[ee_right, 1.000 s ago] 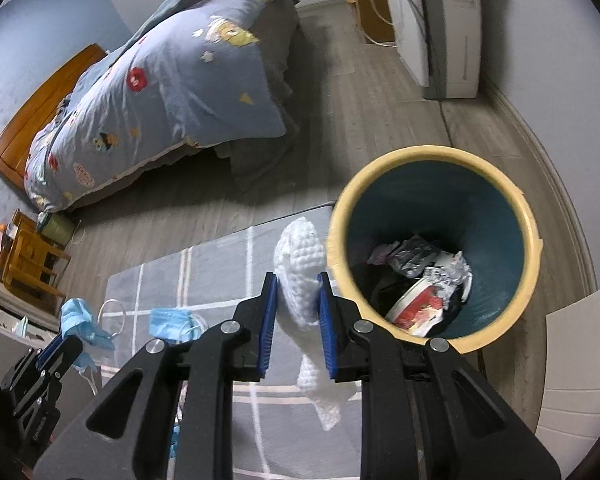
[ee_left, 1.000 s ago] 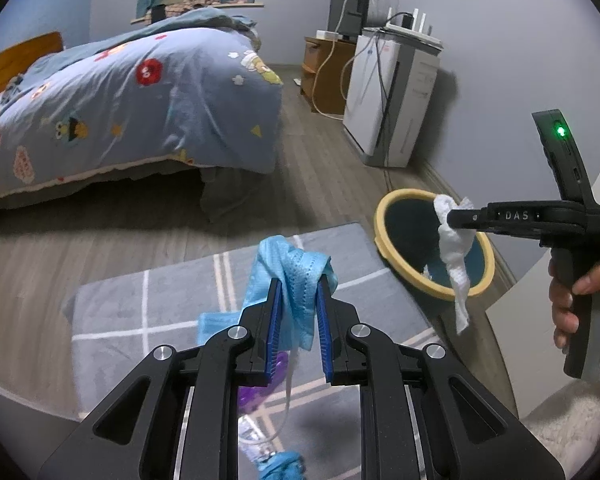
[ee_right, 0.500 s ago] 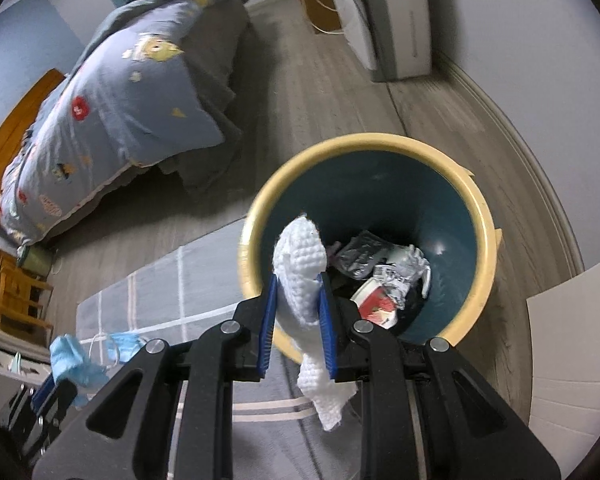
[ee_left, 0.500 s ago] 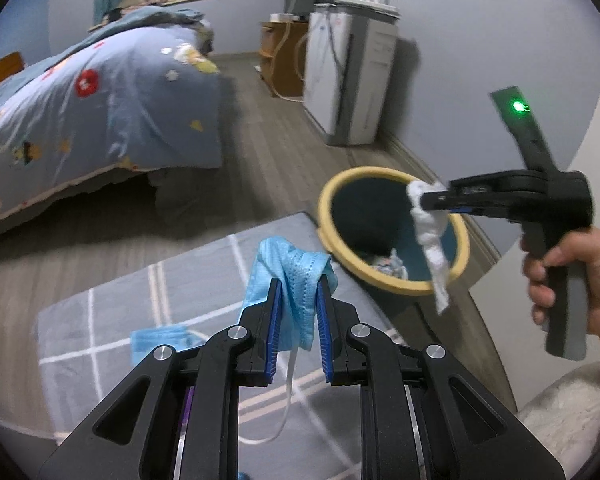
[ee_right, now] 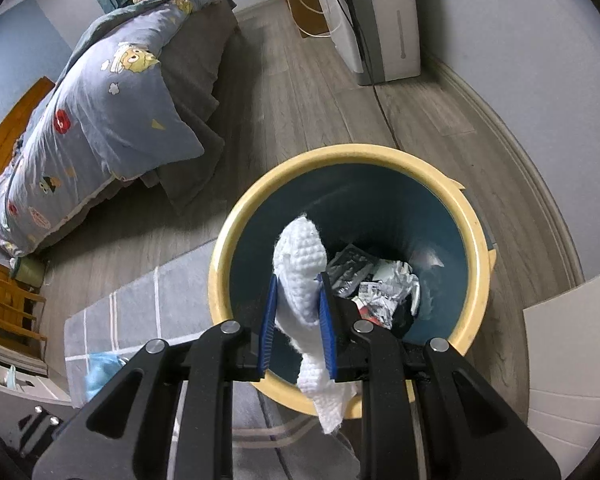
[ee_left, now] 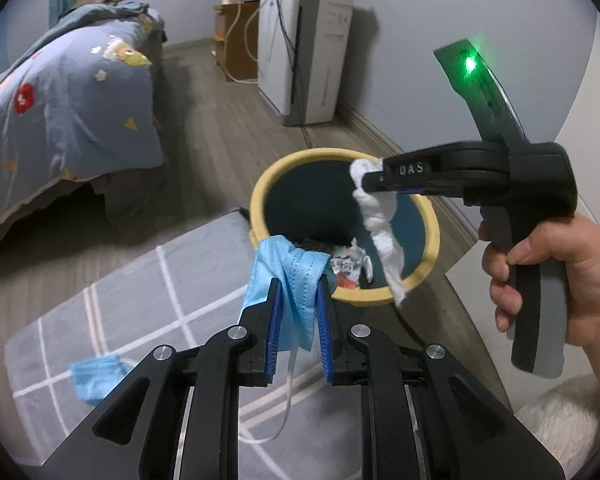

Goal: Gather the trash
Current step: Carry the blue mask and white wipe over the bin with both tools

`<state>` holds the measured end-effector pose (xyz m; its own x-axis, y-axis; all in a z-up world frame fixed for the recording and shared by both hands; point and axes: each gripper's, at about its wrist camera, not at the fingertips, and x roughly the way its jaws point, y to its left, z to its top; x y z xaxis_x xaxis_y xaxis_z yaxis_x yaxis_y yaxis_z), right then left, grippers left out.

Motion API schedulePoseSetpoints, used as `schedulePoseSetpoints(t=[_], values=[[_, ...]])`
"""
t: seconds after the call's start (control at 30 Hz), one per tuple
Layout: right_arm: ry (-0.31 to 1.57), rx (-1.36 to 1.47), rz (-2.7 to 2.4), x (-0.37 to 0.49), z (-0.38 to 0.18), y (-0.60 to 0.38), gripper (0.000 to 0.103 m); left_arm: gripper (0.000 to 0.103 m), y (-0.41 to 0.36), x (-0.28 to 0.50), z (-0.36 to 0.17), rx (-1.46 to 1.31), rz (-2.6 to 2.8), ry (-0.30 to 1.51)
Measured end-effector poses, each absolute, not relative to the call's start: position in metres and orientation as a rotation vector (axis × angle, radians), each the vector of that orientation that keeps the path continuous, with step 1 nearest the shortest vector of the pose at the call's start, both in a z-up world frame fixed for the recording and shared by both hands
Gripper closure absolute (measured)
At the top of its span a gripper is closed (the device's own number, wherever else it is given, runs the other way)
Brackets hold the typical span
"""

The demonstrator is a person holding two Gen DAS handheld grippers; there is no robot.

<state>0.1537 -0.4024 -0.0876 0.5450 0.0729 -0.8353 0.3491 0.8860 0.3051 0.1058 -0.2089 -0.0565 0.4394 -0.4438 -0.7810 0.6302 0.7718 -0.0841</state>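
My left gripper point(ee_left: 299, 296) is shut on a blue face mask point(ee_left: 290, 276), held just short of the near rim of the bin point(ee_left: 260, 184). The bin is round, with a yellow rim and a dark teal inside, and holds crumpled trash point(ee_left: 350, 266). My right gripper point(ee_right: 298, 304) is shut on a white paper towel point(ee_right: 300, 268) and holds it over the bin's point(ee_right: 476, 240) opening; the towel hangs down. In the left wrist view the right gripper point(ee_left: 370, 176) and its towel point(ee_left: 382, 232) show above the bin.
A second blue mask point(ee_left: 98, 376) lies on the grey checked rug point(ee_left: 140, 300) at the left. A bed with a blue quilt point(ee_left: 60, 92) stands to the left, a white appliance point(ee_left: 304, 56) by the far wall. A white panel point(ee_right: 572, 340) is right of the bin.
Both grippers have moved toward the bin. The right one, with the towel, went from beside the rim to over the opening. The left one, with the mask, has come up to the near rim.
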Motion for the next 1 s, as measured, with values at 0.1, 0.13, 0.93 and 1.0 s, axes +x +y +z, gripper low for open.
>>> schedulePoseSetpoints(t=[0.1, 0.13, 0.93, 1.0], values=[[0.965, 0.477, -0.165, 0.157, -0.086, -0.407, 0.083, 0.085, -0.22, 0.111, -0.06, 0.243, -0.688, 0.903], [0.957, 0.48, -0.163, 0.158, -0.085, -0.408, 0.083, 0.085, -0.224, 0.113, -0.061, 0.25, -0.693, 0.904], [0.896, 0.532, -0.233, 0.167, -0.098, -0.449, 0.083, 0.085, -0.274, 0.162, -0.084, 0.287, -0.724, 0.931], [0.898, 0.557, -0.253, 0.165, -0.102, -0.456, 0.083, 0.085, -0.28, 0.164, -0.087, 0.294, -0.731, 0.931]])
